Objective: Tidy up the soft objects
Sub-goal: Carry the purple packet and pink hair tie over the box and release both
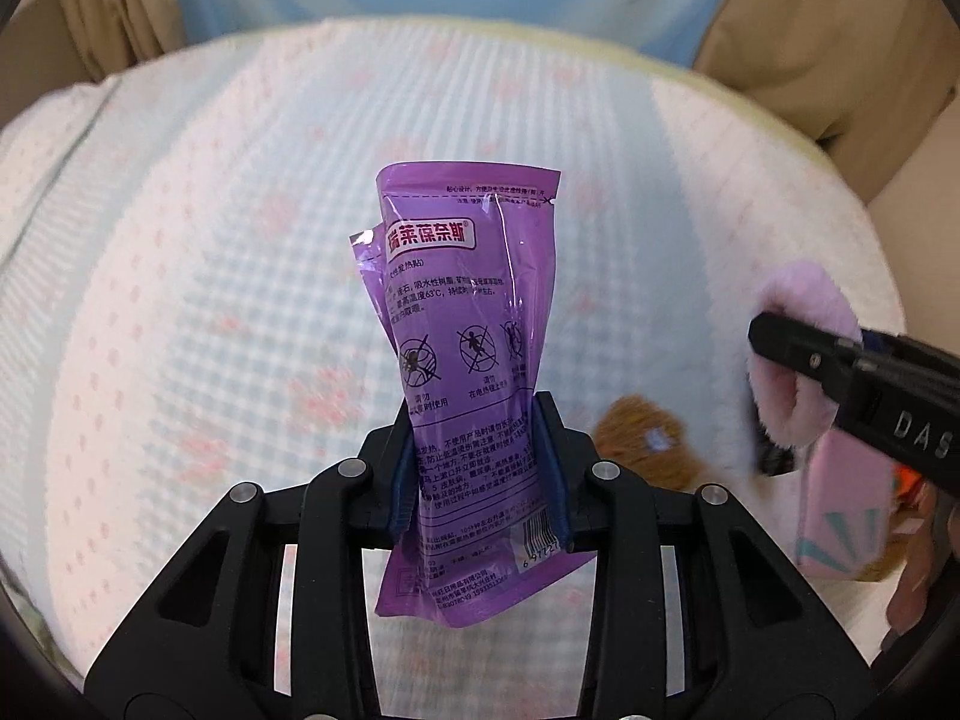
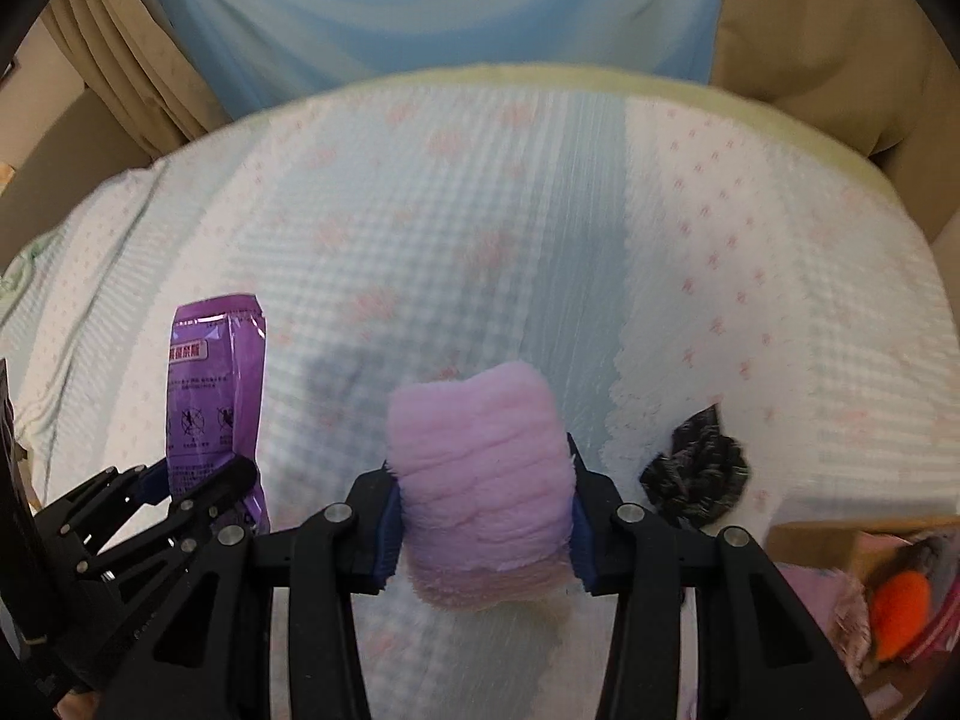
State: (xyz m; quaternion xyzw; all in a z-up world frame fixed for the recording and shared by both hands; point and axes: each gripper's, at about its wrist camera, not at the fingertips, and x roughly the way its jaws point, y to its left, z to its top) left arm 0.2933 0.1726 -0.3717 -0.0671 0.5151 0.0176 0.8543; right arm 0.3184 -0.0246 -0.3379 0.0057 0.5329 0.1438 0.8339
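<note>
Gripping a purple pouch [image 1: 465, 360] near its lower end, the left gripper [image 1: 480, 468] is closed on it above the bedspread [image 1: 180, 300]. The pouch's long axis runs from six to twelve o'clock, its torn top edge at twelve. Chinese print, crossed-out pictograms and a barcode cover its face; the temperature "63°C" is readable. At three o'clock the right gripper [image 2: 483, 516] is clamped on a folded pink fleece [image 2: 480, 480], its ribs running nine to three. Beyond it lies a dark scrunchie [image 2: 696, 474]. A box [image 2: 840, 546] with an orange plush [image 2: 900, 606] sits at four o'clock.
</note>
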